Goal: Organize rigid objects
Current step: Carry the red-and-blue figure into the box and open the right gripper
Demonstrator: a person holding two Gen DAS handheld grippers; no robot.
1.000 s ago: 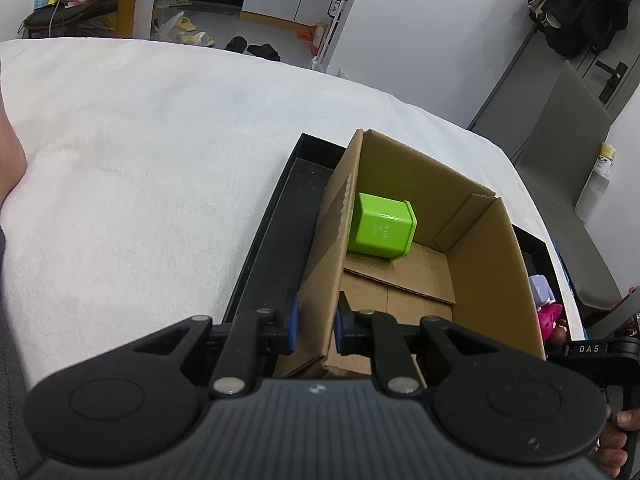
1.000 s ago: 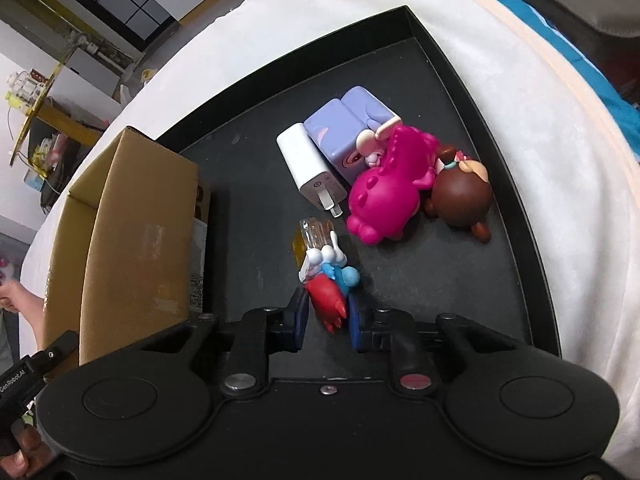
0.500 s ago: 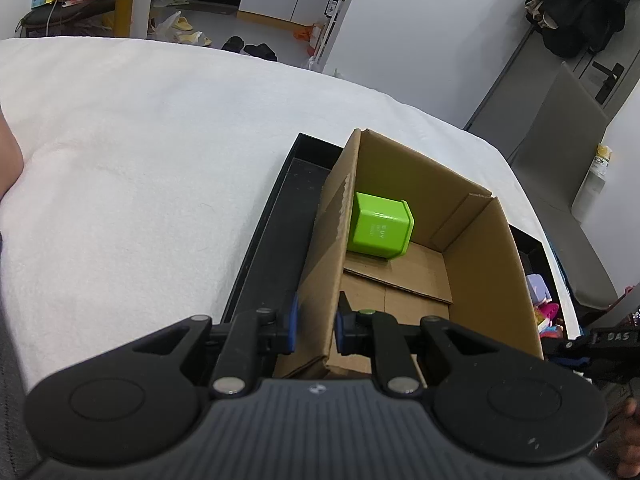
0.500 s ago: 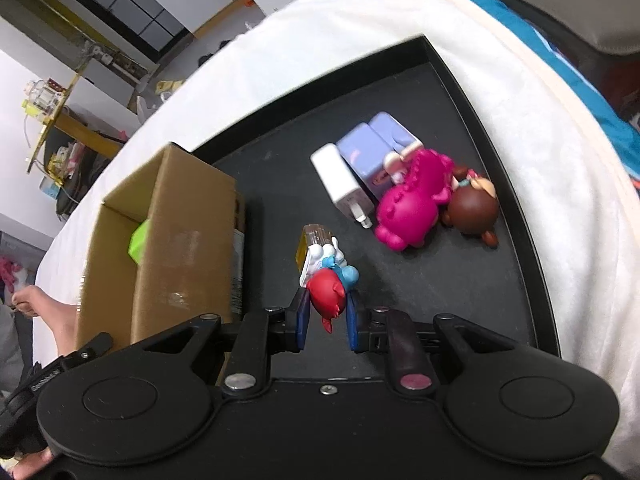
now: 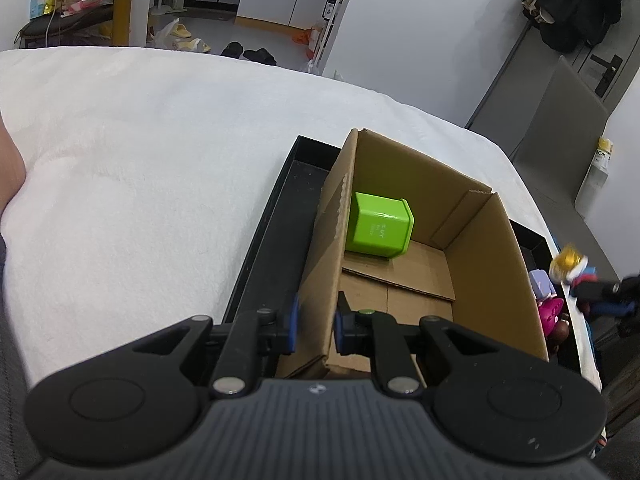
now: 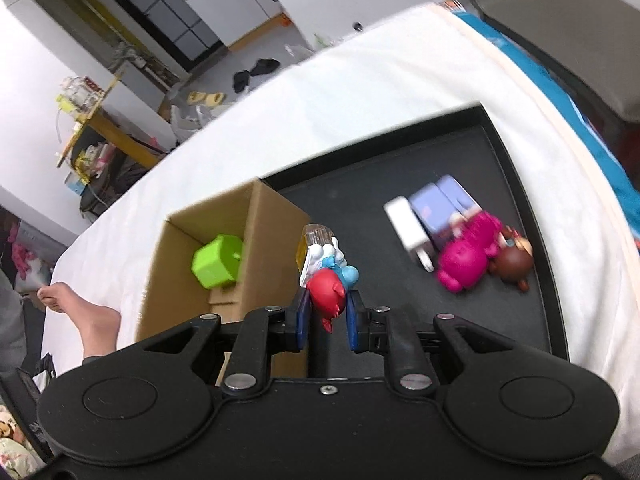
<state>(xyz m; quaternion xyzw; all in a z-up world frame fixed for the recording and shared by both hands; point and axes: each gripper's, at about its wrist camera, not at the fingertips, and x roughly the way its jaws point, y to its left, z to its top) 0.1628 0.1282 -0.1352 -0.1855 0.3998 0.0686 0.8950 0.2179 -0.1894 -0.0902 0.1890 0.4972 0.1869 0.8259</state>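
Gripping cardboard box point(image 5: 420, 216) wall, left tool point(image 5: 316, 322); right tool point(image 6: 326, 322), apparently raised, clamping figurine point(image 6: 328, 280).

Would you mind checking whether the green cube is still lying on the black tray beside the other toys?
No, the green cube sits inside the cardboard box, while the other toys lie on the black tray.

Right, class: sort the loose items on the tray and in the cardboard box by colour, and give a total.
Green plastic cube: 1
White plug charger: 1
Lilac block: 1
Magenta toy figure: 1
Brown round toy figure: 1
Red-and-blue toy figure in the right tool: 1
Total: 6
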